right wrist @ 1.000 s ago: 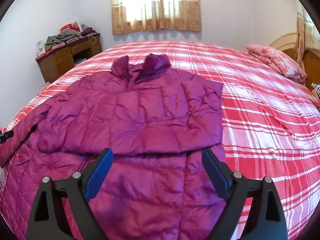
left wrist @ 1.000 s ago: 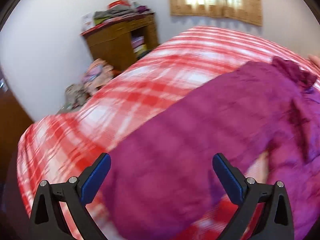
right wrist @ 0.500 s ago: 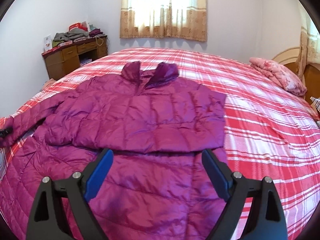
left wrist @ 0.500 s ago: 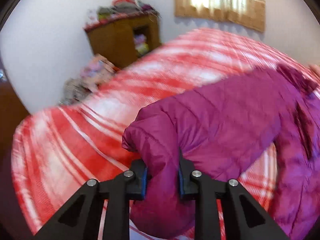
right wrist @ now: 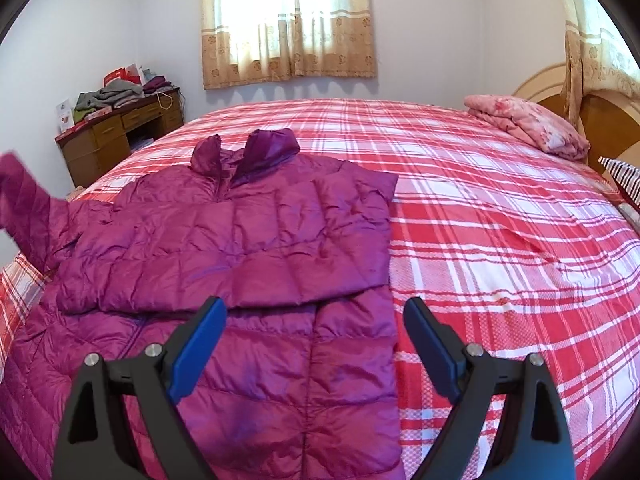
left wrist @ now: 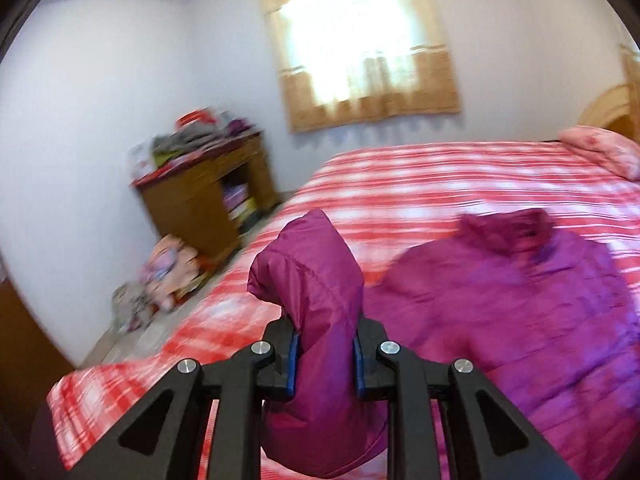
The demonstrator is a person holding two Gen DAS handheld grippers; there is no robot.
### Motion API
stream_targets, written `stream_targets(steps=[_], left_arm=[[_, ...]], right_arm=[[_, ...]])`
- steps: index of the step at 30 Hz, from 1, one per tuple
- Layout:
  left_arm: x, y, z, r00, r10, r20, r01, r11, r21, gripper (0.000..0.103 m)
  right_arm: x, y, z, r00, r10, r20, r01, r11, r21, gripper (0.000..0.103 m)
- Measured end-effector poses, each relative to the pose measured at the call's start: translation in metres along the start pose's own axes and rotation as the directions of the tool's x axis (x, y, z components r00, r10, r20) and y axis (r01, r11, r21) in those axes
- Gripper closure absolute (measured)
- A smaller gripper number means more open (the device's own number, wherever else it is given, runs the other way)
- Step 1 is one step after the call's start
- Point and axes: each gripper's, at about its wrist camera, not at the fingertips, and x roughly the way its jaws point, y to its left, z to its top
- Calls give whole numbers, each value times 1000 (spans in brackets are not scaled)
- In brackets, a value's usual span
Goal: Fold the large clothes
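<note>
A large magenta puffer jacket [right wrist: 248,240] lies front up on the red plaid bed [right wrist: 480,240], collar toward the window. Its right sleeve is folded across the chest. My left gripper [left wrist: 324,354] is shut on the cuff end of the jacket's left sleeve [left wrist: 316,280] and holds it lifted above the bed's edge; the raised sleeve shows at the far left of the right wrist view [right wrist: 24,204]. My right gripper [right wrist: 316,344] is open and empty, hovering over the jacket's lower half.
A wooden desk [right wrist: 116,136] piled with clothes stands by the left wall. Clothes lie heaped on the floor [left wrist: 160,280] beside the bed. A folded pink quilt [right wrist: 528,124] lies near the headboard [right wrist: 592,108]. A curtained window [right wrist: 288,20] is at the back.
My left gripper closed on the left sleeve's end and lifted it up off the bed. My right gripper stayed open and drew back slightly.
</note>
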Motion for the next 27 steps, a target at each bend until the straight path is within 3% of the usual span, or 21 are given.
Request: stream_targets(steps=[6,9,10,12,13,16,19,22,27], left_arm=[[-12,-99,16,992,-122,36,117,986,123,83],[-16,-144,15,980,-199,2,196,969,151,81],[-17,-157,12,975,-222,-8,220,961,169,73],[-24,-182,8,974,-225,-18,224,953,205,44],[-29,-190,6,975,-220,-7,216,953,213,22],[-43,-204,1,971,-229,66,208,949,237,18],[-48,-196,-2,968,-237,87,211,947,242,16],[-39,-166,-8,976,-201,80,181,962,205,15],[11,-103,-38,999,-15,-35,19,993,114,14]], right_arm=[[2,-12,-3,1000,1,0,-1,1000,30,11],[4,-19,-6,1000,5,-6,-4,999,52,11],[6,-22,-7,1000,8,-11,-8,998,62,11],[9,-26,-9,1000,13,-25,-11,997,79,11],[11,-28,-10,999,15,-31,-12,996,84,11],[14,-33,-13,999,22,-47,-17,995,103,11],[16,-37,-14,998,34,-60,-26,992,122,11],[11,-37,-13,998,31,-57,-24,992,120,11],[-9,-27,11,996,89,-30,-86,992,93,11]])
